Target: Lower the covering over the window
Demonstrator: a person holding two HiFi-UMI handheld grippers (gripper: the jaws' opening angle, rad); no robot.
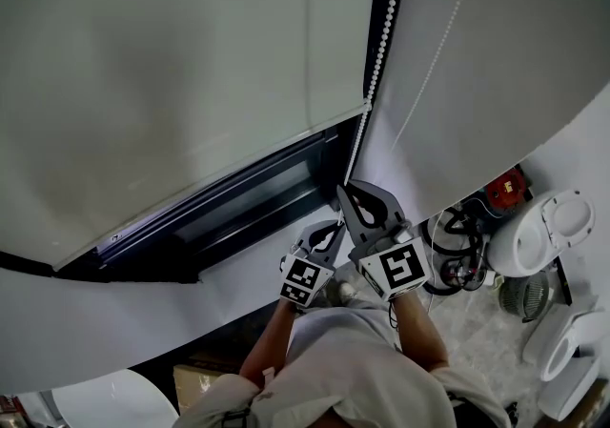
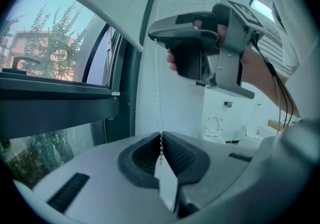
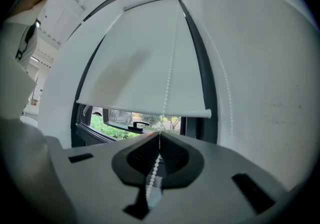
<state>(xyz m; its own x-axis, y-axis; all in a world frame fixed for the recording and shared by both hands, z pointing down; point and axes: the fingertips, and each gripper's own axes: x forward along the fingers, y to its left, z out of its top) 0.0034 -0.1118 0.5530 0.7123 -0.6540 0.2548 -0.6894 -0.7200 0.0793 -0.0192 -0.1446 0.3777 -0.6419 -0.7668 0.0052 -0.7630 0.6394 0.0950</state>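
I am keeping both grippers clamped on the bead chain (image 1: 382, 45) that is hanging beside the window (image 1: 248, 202). The left gripper (image 2: 161, 143) is pinching the chain between its closed pads. The right gripper (image 3: 159, 143) is doing the same just above it on the same strand, so in the left gripper view the chain is running straight from one to the other. The roller blind (image 3: 145, 63) is covering most of the glass. Its bottom rail (image 3: 150, 110) is hanging above a strip of uncovered pane, where I am seeing greenery and a dark window handle (image 3: 136, 127). The chain's other strand (image 3: 227, 88) is hanging against the wall (image 3: 270, 68) to the right of the frame.
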